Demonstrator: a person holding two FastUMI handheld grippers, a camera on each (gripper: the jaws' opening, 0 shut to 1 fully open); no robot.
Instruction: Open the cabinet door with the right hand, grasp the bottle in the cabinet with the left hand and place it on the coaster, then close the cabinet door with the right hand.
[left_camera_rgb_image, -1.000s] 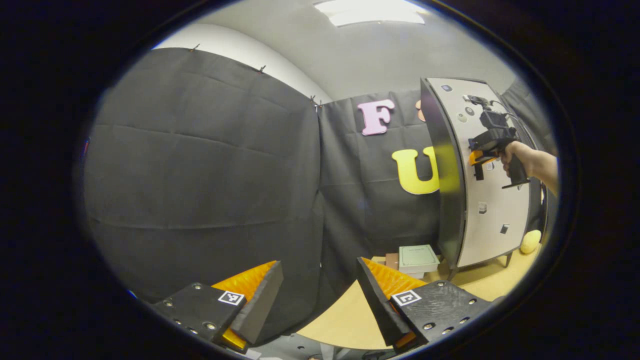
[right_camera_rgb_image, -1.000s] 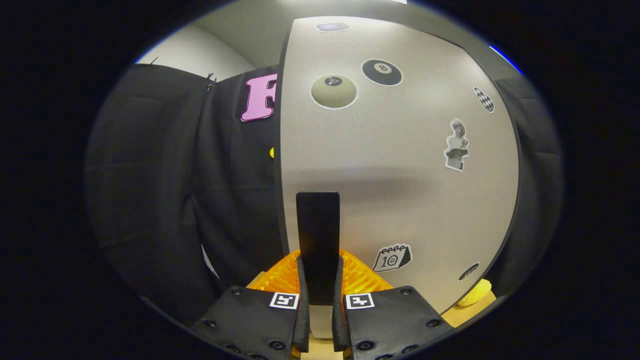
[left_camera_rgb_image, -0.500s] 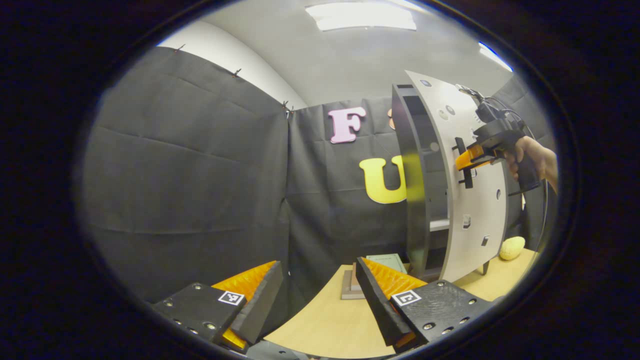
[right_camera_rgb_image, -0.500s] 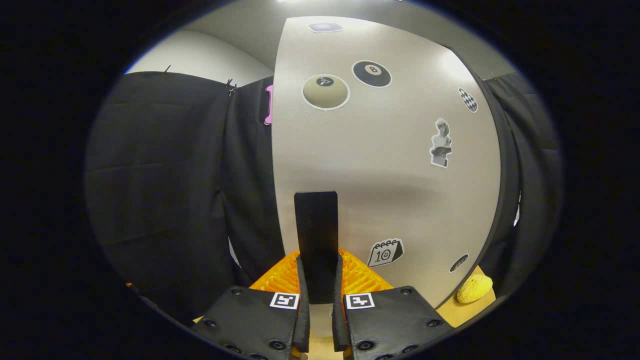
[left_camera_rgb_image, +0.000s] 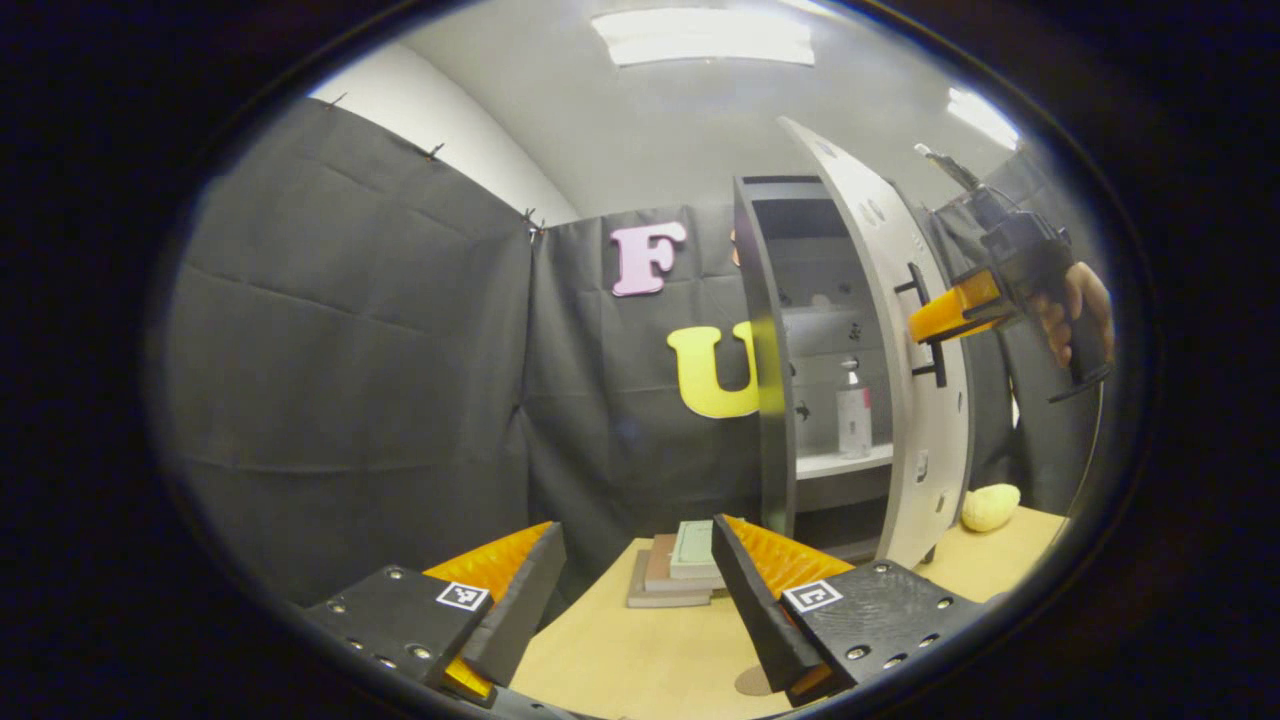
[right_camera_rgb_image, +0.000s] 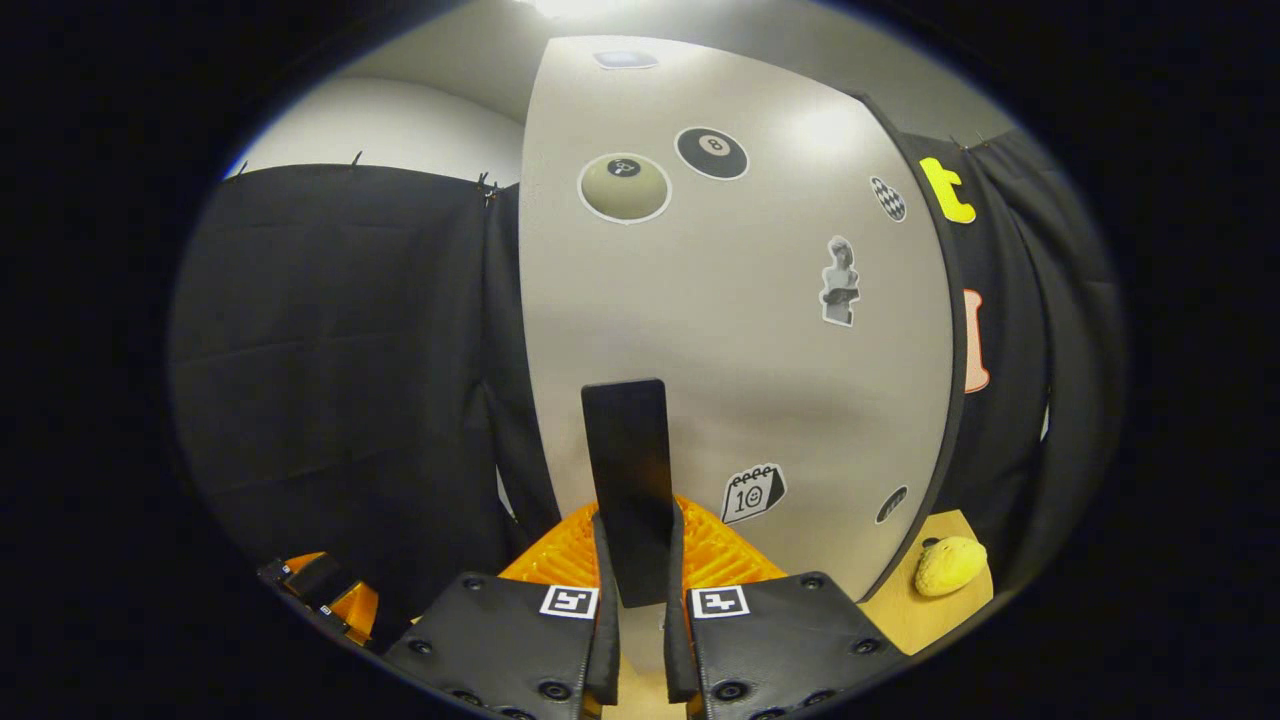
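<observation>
Right gripper (right_camera_rgb_image: 635, 600) swings the pale grey stickered cabinet door (right_camera_rgb_image: 730, 330) open

Its jaws clamp the flat black door handle (right_camera_rgb_image: 627, 480); the left gripper (left_camera_rgb_image: 635, 590) waits with jaws wide over the tan wooden table (left_camera_rgb_image: 640, 655). Farther in, the white bottle (left_camera_rgb_image: 853, 415) stands on the cabinet's shelf. A wider swing along the hinge arc should clear the left reach.

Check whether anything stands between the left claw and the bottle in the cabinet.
Nothing visible does. In the left gripper view the cabinet door is swung aside, held at its handle by the right claw, and the bottle stands exposed on its shelf, beyond the open left claw.
</observation>
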